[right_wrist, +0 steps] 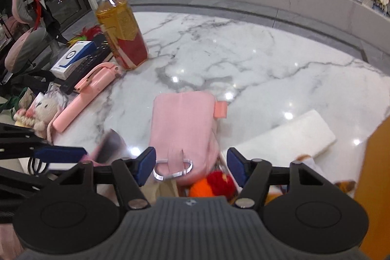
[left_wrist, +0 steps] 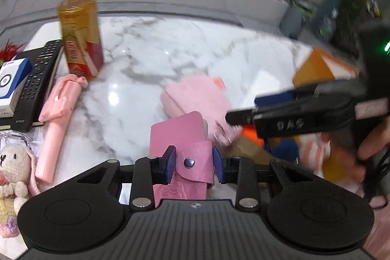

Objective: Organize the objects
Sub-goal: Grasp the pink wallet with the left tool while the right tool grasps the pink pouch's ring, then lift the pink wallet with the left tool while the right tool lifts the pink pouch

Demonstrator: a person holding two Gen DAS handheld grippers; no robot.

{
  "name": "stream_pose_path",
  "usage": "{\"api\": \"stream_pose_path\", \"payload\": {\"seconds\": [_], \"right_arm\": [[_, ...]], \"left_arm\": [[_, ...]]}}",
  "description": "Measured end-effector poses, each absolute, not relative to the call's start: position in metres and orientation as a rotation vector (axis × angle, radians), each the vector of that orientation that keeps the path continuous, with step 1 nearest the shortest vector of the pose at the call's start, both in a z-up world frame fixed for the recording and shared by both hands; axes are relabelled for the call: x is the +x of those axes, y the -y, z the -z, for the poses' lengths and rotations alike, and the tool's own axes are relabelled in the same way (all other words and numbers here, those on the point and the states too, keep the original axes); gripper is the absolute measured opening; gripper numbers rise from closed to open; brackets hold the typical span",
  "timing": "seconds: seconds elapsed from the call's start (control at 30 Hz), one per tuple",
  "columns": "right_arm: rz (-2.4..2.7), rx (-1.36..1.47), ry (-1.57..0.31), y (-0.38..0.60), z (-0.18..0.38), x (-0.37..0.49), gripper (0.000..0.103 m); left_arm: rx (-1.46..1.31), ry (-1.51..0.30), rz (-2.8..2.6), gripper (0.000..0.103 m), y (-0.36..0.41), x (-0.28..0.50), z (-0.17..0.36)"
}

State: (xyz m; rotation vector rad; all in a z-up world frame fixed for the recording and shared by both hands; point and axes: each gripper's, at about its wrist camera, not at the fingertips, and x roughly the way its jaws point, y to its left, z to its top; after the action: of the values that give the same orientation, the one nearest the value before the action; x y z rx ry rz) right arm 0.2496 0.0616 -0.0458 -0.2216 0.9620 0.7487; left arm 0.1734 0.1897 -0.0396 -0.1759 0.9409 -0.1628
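Currently left tool clamps pink snap wallet; right tool spread wide over pink pouch, gripping nothing.

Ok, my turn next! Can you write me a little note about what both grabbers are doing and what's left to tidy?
Left gripper: shut on the pink wallet, held above the marble table.
Right gripper: open, holding nothing, its fingers either side of the pink pouch and its clear ring.
Already lined up at the left edge: tea bottle, remote, blue-white box, pink selfie stick, knitted bunny.
Left to do: place the wallet, then the pouch, the white foam block and the pom-pom toys near you.
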Motion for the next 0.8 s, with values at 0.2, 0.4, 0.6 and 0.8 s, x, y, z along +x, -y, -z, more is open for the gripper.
{"api": "stream_pose_path", "payload": {"seconds": [0.2,0.4,0.6,0.8], "right_arm": [[-0.759,-0.21,-1.007,-0.085,0.052,0.265,0.061],[-0.778,-0.309,-1.017,-0.111,0.059,0.257,0.053],[-0.811,-0.478,-0.955,-0.117,0.058,0.225,0.052],[-0.779,-0.657,-0.922,-0.127,0.077,0.208,0.05]], "left_arm": [[-0.218,-0.93,0.067,0.038,-0.209,0.193,0.048],[-0.26,-0.913,0.048,0.038,-0.227,0.192,0.048],[-0.29,-0.906,0.071,0.038,-0.229,0.185,0.049],[-0.32,-0.91,0.078,0.038,-0.228,0.178,0.053]]}}
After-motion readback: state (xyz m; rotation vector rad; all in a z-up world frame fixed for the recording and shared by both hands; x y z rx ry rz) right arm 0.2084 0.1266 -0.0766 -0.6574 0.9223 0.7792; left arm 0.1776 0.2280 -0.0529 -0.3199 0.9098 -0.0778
